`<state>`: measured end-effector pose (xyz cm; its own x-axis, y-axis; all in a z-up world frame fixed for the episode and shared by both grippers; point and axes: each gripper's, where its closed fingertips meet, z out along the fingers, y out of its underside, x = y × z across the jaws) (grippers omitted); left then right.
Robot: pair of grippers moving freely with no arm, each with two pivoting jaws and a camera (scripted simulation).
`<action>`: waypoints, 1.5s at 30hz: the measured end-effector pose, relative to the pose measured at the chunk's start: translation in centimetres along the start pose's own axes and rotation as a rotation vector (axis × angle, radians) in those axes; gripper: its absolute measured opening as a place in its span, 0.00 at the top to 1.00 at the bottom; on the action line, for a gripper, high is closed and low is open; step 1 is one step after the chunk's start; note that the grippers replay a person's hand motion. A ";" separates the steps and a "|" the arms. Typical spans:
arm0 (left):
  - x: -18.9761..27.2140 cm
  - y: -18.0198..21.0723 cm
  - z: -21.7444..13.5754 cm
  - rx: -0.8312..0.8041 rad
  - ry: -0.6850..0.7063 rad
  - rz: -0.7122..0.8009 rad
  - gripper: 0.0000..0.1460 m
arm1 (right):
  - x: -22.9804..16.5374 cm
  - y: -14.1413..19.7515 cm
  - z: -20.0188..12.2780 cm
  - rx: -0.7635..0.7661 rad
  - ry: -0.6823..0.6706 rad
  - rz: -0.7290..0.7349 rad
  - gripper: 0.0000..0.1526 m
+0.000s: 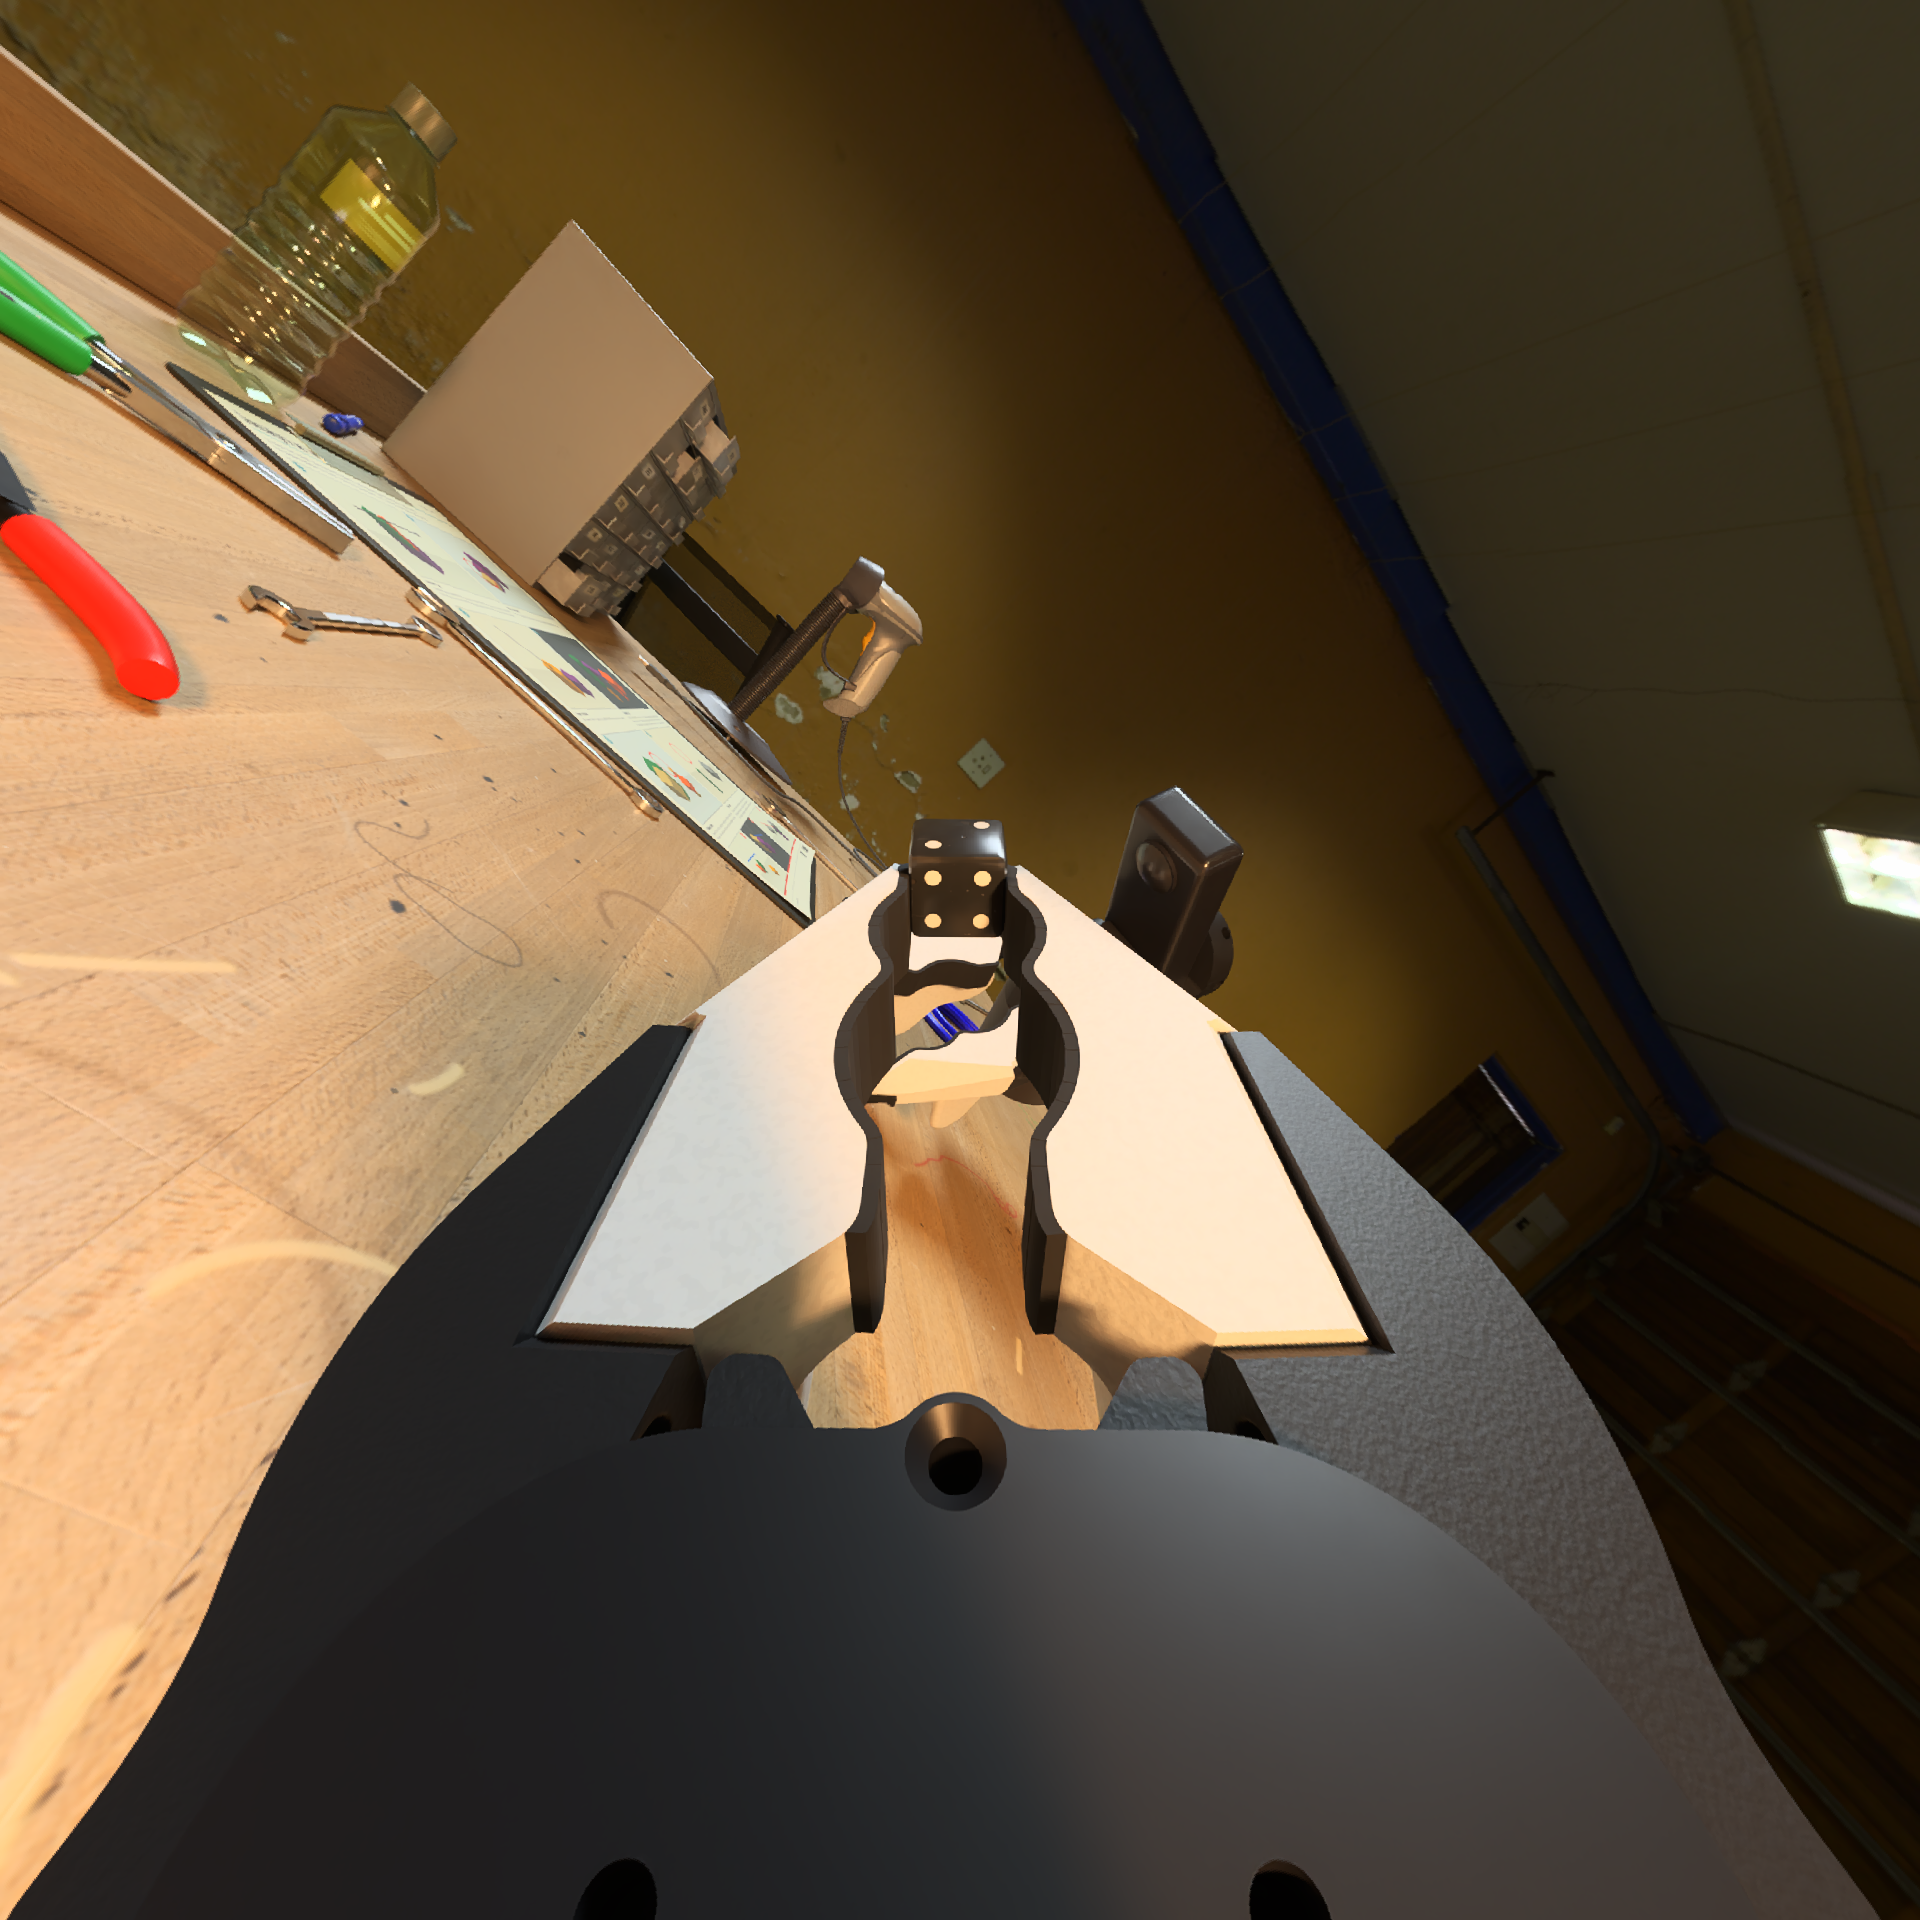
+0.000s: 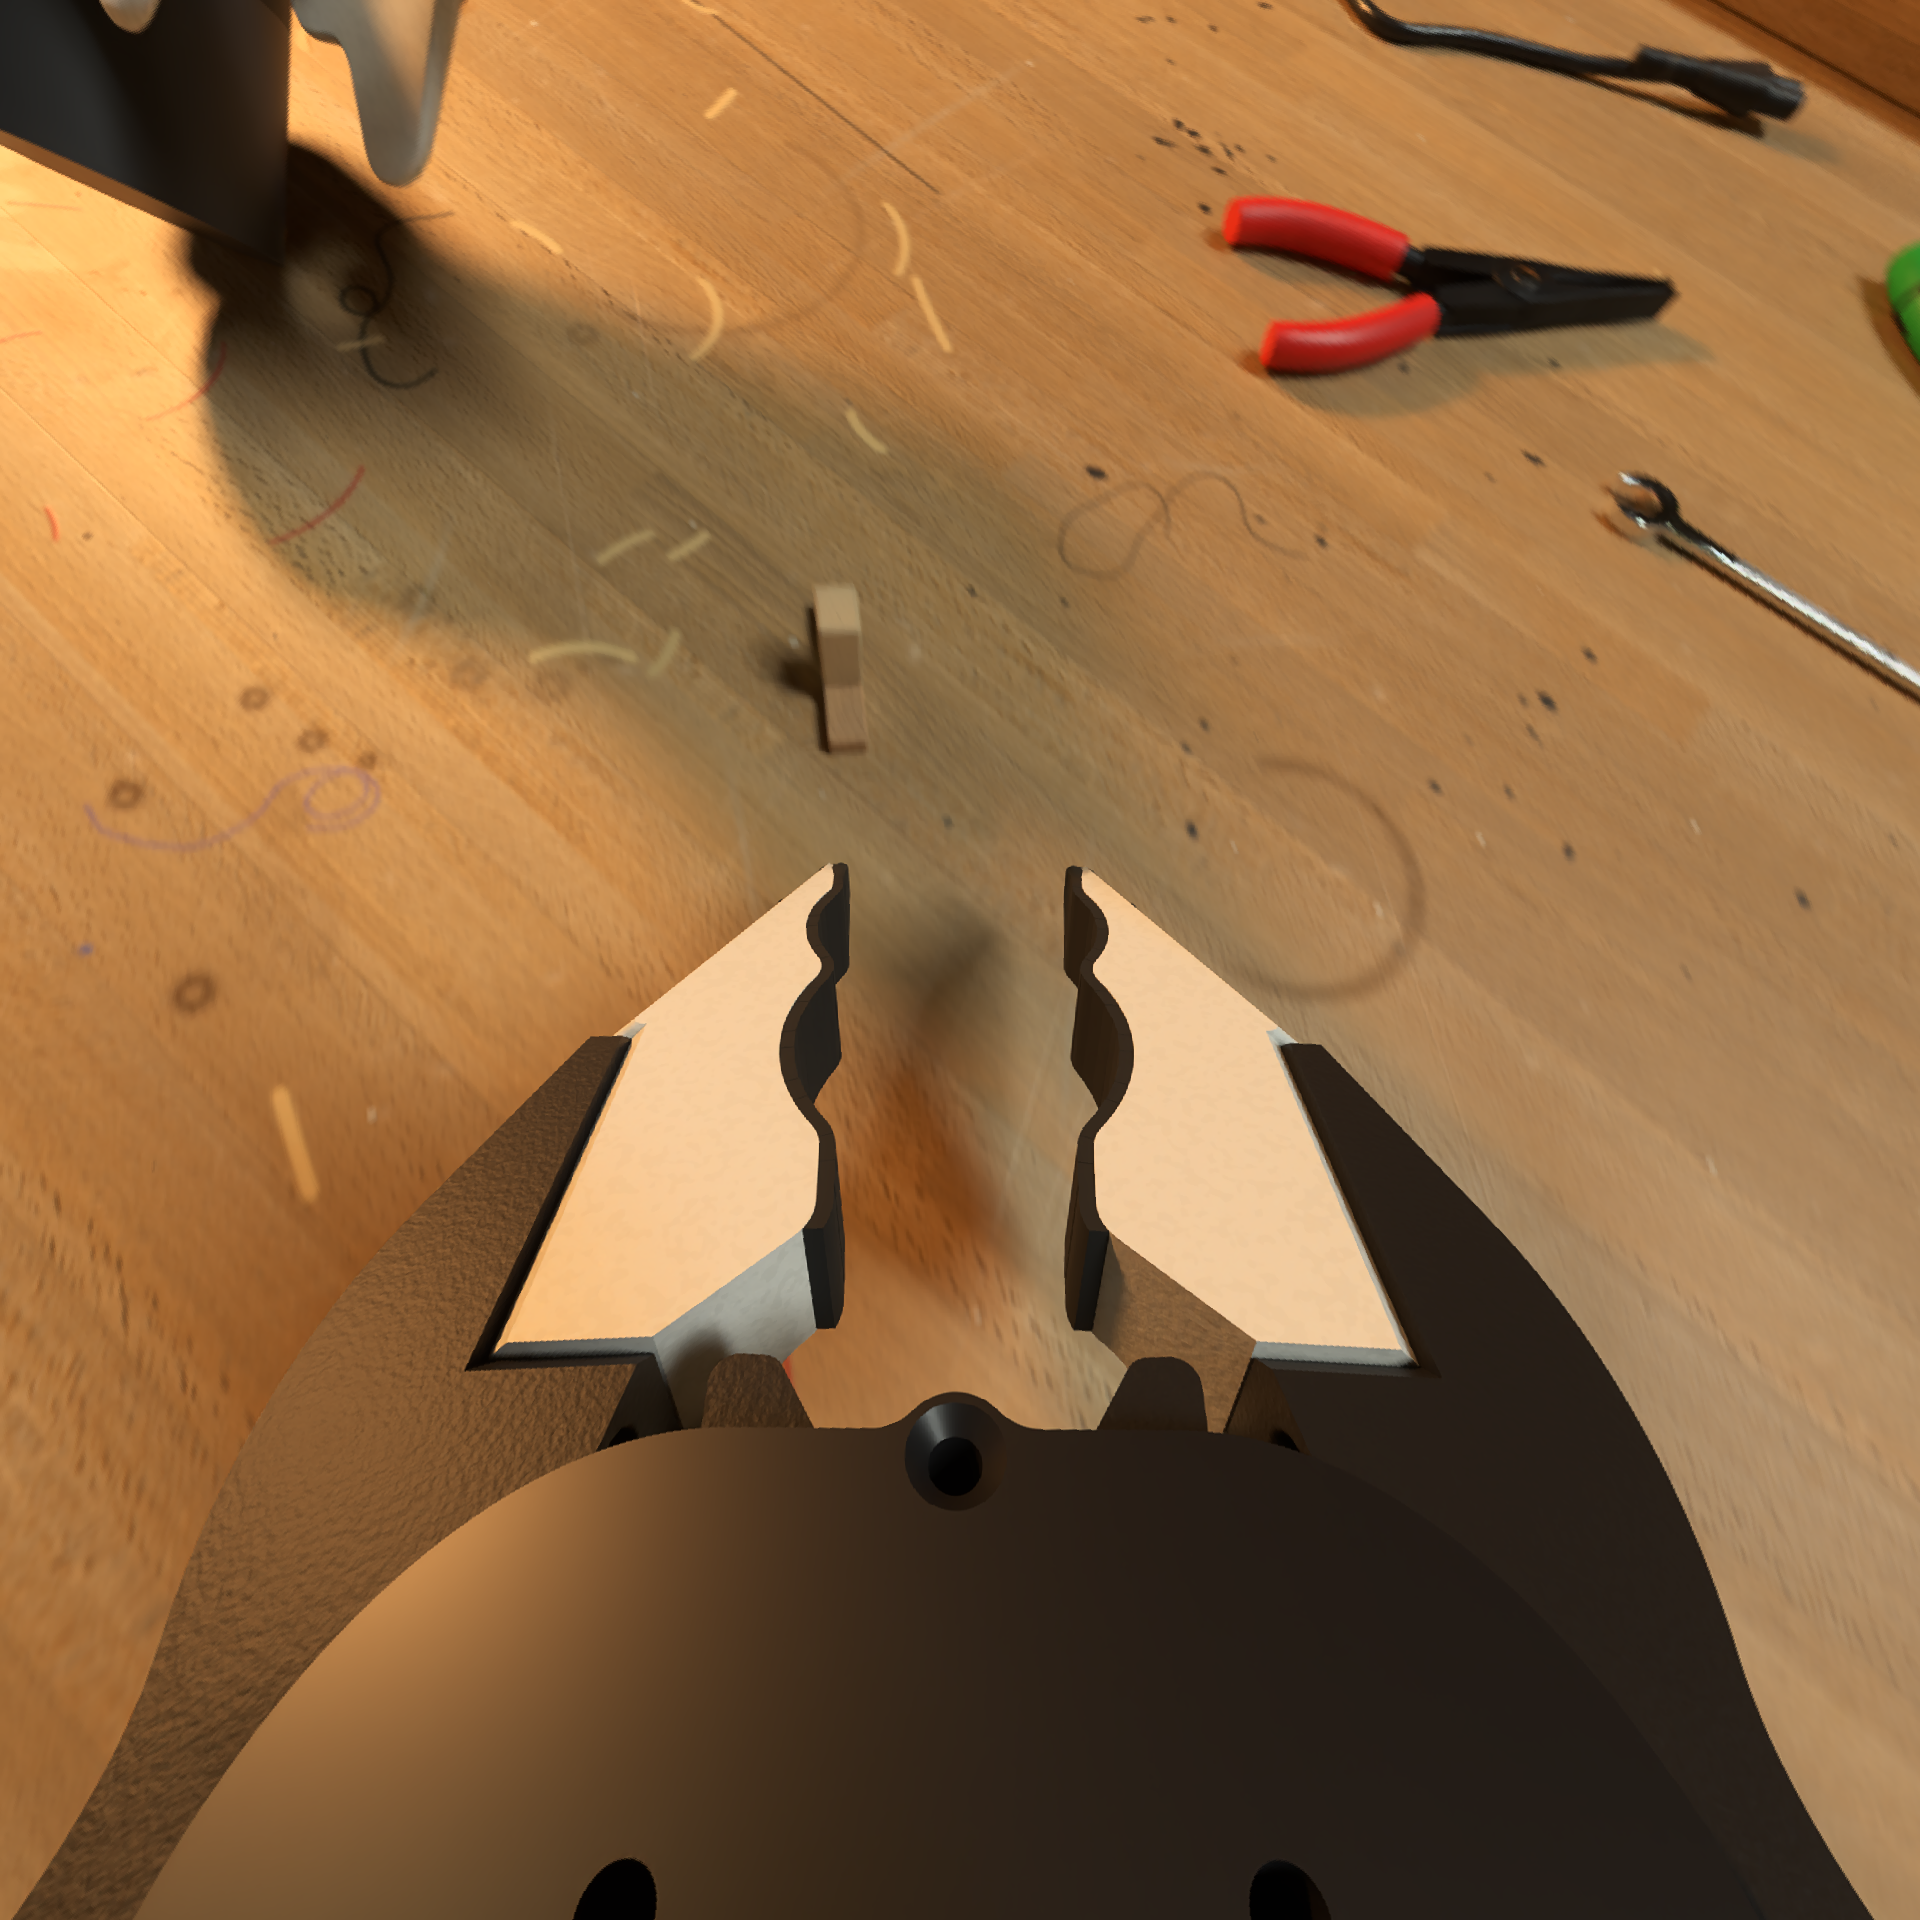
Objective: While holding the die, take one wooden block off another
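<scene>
While left gripper pinches the black die at its fingertips | right gripper gapes empty, short of stacked wooden blocks on workbench | advance centred, grip upper block only.

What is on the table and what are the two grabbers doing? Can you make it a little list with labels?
left gripper: fingers shut on the black die, lifted above the table
right gripper: fingers open, empty, pointing at the blocks
wooden blocks: two small ones, one on top of the other, ahead of the right gripper
table: light wood with scribbles and specks
pliers: red handles, far right of the blocks
wrench: silver, right edge
bottle: clear, at the back
</scene>
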<state>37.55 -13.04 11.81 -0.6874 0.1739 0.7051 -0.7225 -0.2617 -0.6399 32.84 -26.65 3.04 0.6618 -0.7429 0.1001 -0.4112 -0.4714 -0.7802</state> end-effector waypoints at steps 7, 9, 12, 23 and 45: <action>-0.3 0.1 0.1 -0.009 -0.021 0.007 0.89 | -2.1 -2.3 4.3 -0.041 -0.089 -0.088 0.73; -0.3 0.2 0.1 -0.012 -0.021 0.011 0.89 | -2.2 -2.3 4.7 -0.049 -0.102 -0.085 0.72; -0.3 0.2 0.1 -0.015 -0.020 0.005 0.89 | -2.3 -2.1 4.8 -0.048 -0.123 -0.079 0.72; -0.3 0.2 0.1 -0.014 -0.017 -0.007 0.89 | -2.3 -2.8 5.3 -0.008 -0.113 -0.004 0.81; -0.4 0.2 0.1 -0.020 -0.019 -0.009 0.89 | -2.5 -2.7 4.4 -0.204 0.135 -1.555 0.94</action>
<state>37.62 -13.25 11.44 -0.6793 0.1581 0.7166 -0.7303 -0.2413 -0.6391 35.12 -21.40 2.19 0.4465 0.4811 0.7544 0.5106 -0.8294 0.2267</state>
